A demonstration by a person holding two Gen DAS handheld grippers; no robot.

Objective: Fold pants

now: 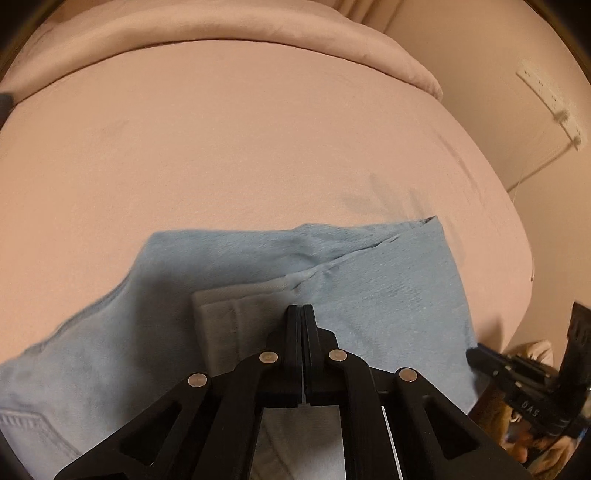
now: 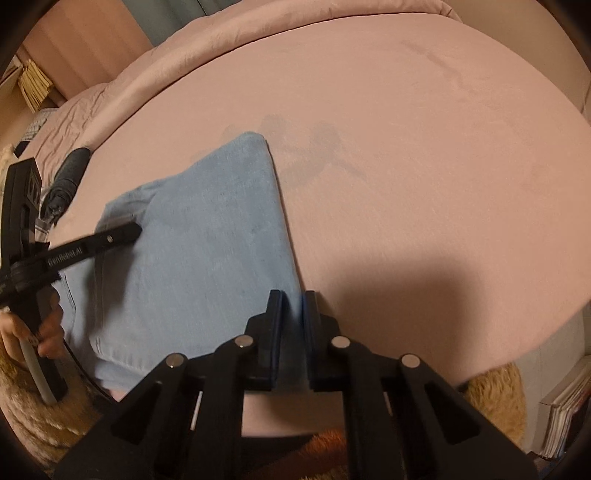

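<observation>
Pants [image 1: 369,295] light blue denim, pale grey-white pocket lining [image 1: 236,310] showing. Bed [image 1: 240,147] sheet dusty pink, plain; duvet [image 1: 221,33] same pink. Left tongs [image 1: 303,314] black, silver rivets. Right tongs [image 2: 291,306] black, blue pads. Rug [image 2: 495,402] tan, shaggy. Wall [image 1: 480,55] cream.

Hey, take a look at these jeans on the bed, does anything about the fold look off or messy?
One thing stands out: on the light blue pants a pale inner pocket lining lies exposed on top, just ahead of the shut left gripper. The edge layers also sit uneven near the far corner. The pink bed sheet shows nothing spilled or damaged.
</observation>
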